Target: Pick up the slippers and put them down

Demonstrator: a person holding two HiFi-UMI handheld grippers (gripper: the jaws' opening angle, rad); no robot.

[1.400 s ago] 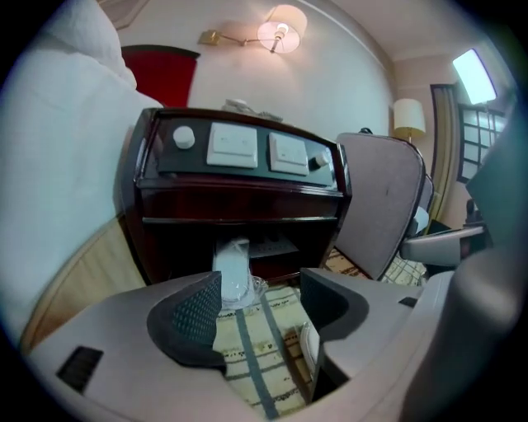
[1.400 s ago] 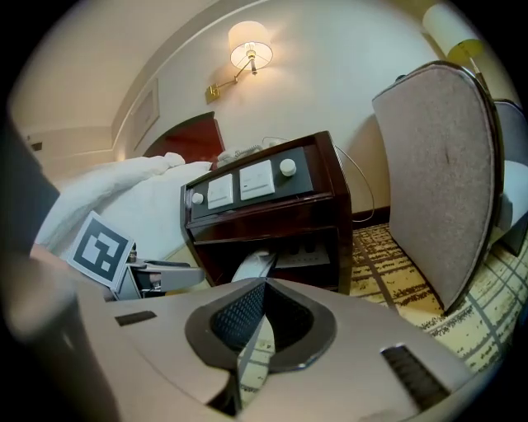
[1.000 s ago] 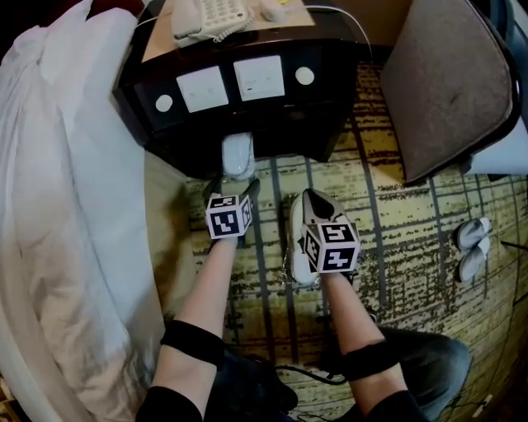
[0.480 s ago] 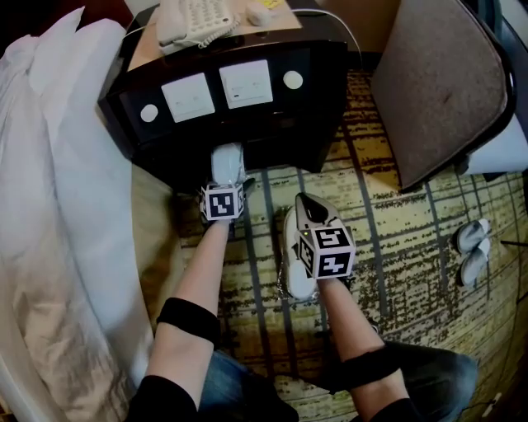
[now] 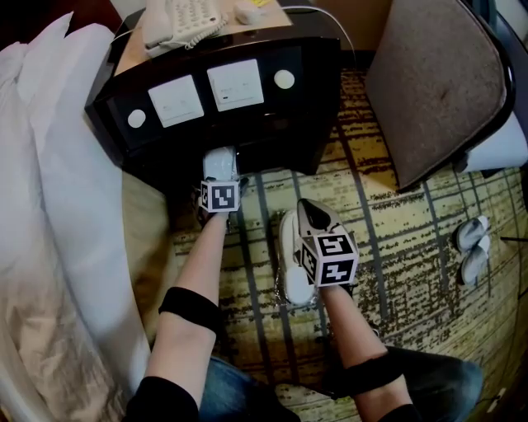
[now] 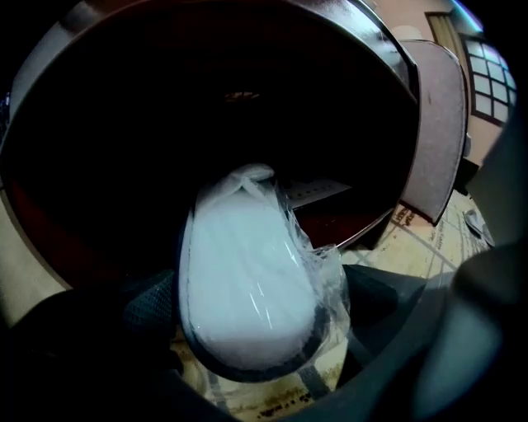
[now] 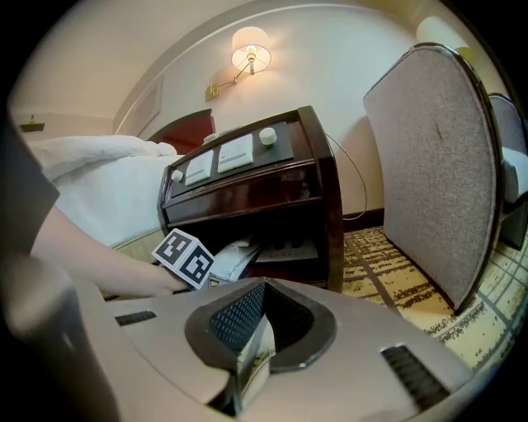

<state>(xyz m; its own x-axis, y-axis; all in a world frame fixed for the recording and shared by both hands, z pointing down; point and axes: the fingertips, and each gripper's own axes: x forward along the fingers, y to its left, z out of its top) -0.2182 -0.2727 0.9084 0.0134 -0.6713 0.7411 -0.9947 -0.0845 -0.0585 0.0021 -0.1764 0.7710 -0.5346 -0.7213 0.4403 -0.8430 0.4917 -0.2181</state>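
Observation:
A white slipper in clear plastic wrap sticks out of the nightstand's dark lower shelf. My left gripper is open. Its jaws have just been opening and now stand wide on either side of the slipper's near end, with the pads apart from it. My right gripper is shut on a second pale slipper, which hangs over the carpet. Only a thin pale edge of that slipper shows between the shut jaws.
The dark nightstand has a switch panel and carries a phone. A bed with white bedding lies to the left. A chair with a brown cushion stands at the right. Two small white things lie on the patterned carpet.
My left gripper has moved forward and down to the wrapped slipper at the nightstand's shelf. The right gripper has stayed in place with its slipper.

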